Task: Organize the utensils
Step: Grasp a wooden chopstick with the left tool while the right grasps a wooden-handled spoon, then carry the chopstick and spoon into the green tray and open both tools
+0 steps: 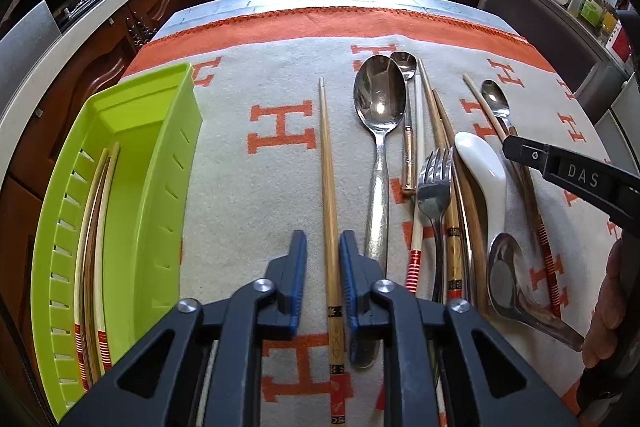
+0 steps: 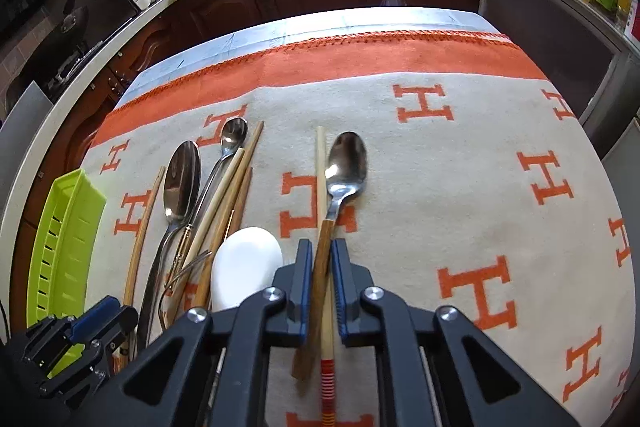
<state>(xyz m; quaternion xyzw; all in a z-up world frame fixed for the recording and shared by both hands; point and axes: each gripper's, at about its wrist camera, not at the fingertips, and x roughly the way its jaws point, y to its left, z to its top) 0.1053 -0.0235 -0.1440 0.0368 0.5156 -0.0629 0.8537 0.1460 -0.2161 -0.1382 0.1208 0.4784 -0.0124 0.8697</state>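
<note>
chopstick (image 1: 329, 211) pinched in left gripper (image 1: 323, 247) jaws.

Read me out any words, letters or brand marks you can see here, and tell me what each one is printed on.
"DAS": white letters on the black body of the right gripper, seen from the left wrist.
"H": big orange letter repeated across the grey and orange cloth.
Chopstick between the left gripper's fingers: dark marks on its handle, too small to read.
Bottles and packets on the far counter: labels too blurred to read.
</note>
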